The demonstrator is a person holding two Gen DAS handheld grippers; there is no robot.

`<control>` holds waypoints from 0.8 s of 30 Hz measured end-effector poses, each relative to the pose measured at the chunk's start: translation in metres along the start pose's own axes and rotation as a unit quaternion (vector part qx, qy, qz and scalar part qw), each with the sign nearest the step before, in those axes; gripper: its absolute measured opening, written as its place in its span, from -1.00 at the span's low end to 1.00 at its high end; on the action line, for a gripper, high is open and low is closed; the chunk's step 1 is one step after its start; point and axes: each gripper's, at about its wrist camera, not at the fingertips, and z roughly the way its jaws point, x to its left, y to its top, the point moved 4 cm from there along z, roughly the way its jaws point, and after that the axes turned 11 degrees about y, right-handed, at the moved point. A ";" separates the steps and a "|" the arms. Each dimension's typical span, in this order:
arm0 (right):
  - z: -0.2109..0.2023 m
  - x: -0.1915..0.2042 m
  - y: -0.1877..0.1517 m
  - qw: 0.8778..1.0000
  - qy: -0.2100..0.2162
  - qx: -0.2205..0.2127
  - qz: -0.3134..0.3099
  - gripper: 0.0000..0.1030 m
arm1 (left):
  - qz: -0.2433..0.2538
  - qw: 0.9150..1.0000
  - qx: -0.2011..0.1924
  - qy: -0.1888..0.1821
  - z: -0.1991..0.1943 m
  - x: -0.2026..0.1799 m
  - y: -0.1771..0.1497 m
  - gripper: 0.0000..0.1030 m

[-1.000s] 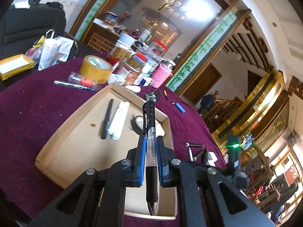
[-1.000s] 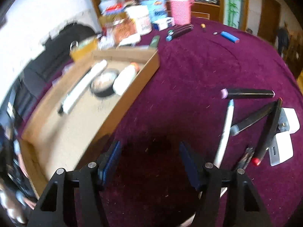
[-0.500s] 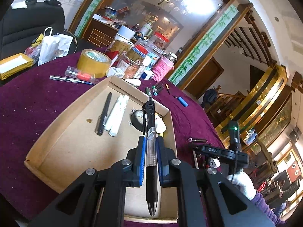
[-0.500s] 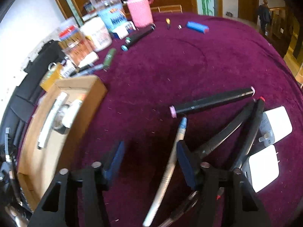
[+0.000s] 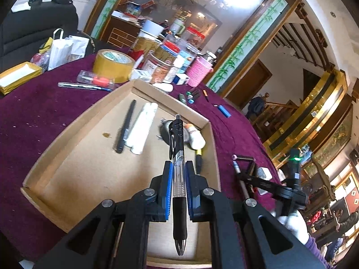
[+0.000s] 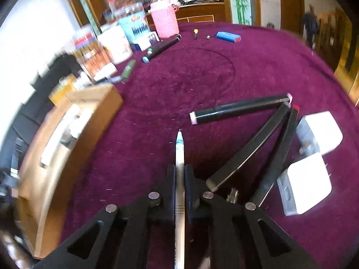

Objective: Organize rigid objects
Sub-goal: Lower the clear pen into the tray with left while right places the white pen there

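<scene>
My left gripper (image 5: 179, 170) is shut on a black and clear click pen (image 5: 178, 157) and holds it above the cardboard tray (image 5: 74, 123). The tray holds a black pen (image 5: 125, 127), two white sticks (image 5: 143, 130), a dark tape roll and a white bottle (image 5: 195, 135). My right gripper (image 6: 180, 172) is shut on a white pen with a blue tip (image 6: 180, 152), low over the purple cloth. Three black markers (image 6: 240, 109) lie just right of it. The tray (image 6: 67, 121) shows blurred at the left of the right wrist view.
Two white chargers (image 6: 314, 157) lie right of the markers. Jars, a pink knitted cup (image 6: 165, 21), a tape roll (image 5: 112, 63) and bags crowd the table's far side. A blue lighter (image 6: 228, 37) and more markers (image 6: 161, 48) lie on the cloth.
My right gripper swung right from the tray to the pens and shut on the white pen. My left gripper moved a little further over the tray with its pen.
</scene>
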 end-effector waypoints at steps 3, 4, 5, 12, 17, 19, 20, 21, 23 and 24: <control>-0.014 0.008 -0.002 0.998 0.060 -0.019 0.020 -0.84 | -0.006 1.000 0.000 0.022 0.000 0.010 0.006 -0.80; -0.018 0.013 -0.002 0.996 0.080 -0.022 0.024 -0.84 | -0.007 1.000 0.001 0.028 0.001 0.012 0.008 -0.80; -0.024 0.020 -0.001 0.994 0.103 -0.027 0.027 -0.84 | -0.006 0.999 0.002 0.035 0.002 0.015 0.011 -0.80; -0.029 0.075 0.012 0.978 0.207 -0.015 0.027 -0.83 | 0.036 0.995 0.029 0.083 0.028 0.009 0.033 -0.80; -0.005 0.113 0.016 0.970 0.242 0.017 0.031 -0.82 | 0.051 0.991 0.056 0.113 0.050 0.012 0.051 -0.80; 0.008 0.123 0.018 0.968 0.247 0.030 0.035 -0.82 | 0.058 0.988 0.070 0.124 0.062 0.017 0.060 -0.80; 0.021 0.132 0.020 0.965 0.254 0.042 0.045 -0.82 | 0.052 0.988 0.081 0.124 0.070 0.022 0.065 -0.80; 0.032 0.137 0.022 0.963 0.259 0.053 0.053 -0.82 | 0.050 0.987 0.089 0.124 0.076 0.026 0.067 -0.80; 0.052 0.148 0.025 0.961 0.260 0.069 0.064 -0.82 | 0.047 0.984 0.111 0.130 0.094 0.034 0.072 -0.80; 0.062 0.153 0.027 0.962 0.255 0.076 0.067 -0.82 | 0.044 0.983 0.119 0.132 0.100 0.037 0.072 -0.80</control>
